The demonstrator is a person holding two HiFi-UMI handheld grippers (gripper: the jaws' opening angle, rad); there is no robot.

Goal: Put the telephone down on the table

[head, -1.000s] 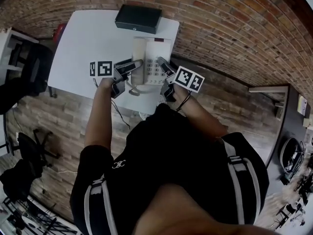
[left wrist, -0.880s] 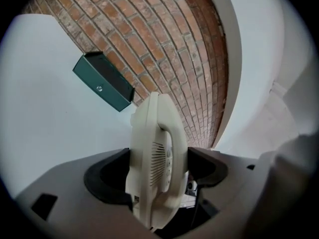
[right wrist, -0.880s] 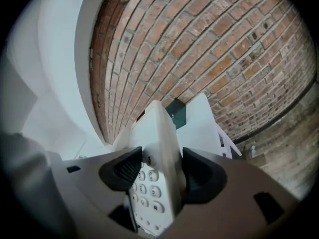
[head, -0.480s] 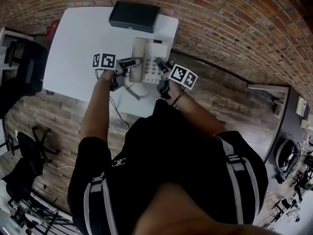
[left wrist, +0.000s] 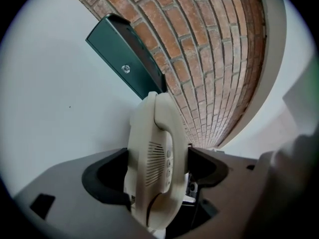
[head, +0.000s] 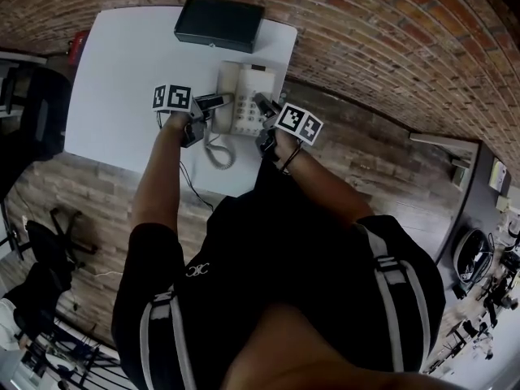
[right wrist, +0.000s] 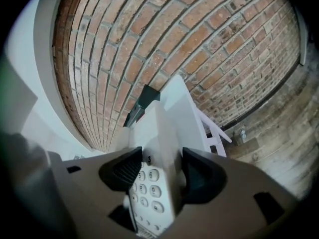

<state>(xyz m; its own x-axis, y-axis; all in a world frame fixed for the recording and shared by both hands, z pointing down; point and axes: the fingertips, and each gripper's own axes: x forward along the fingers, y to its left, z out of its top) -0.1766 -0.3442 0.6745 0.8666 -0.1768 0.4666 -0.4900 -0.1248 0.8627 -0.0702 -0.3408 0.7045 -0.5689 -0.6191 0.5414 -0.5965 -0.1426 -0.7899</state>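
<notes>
A cream telephone [head: 246, 97] with its handset on the left side hangs over the white table [head: 130, 71], its coiled cord [head: 214, 149] trailing down toward me. My left gripper [head: 218, 101] is shut on the telephone's handset side [left wrist: 155, 163]. My right gripper [head: 262, 102] is shut on the keypad side [right wrist: 152, 180], with the number keys showing between its black pads [right wrist: 124, 169]. Whether the telephone's base touches the table is hidden.
A dark green box [head: 219, 23] lies at the table's far edge, just behind the telephone; it also shows as the dark green box [left wrist: 124, 63] in the left gripper view. A brick wall [head: 390, 39] runs along the table's right and far sides.
Both grippers have carried the telephone further from me across the table, closer to the dark box. Their hold on it is unchanged.
</notes>
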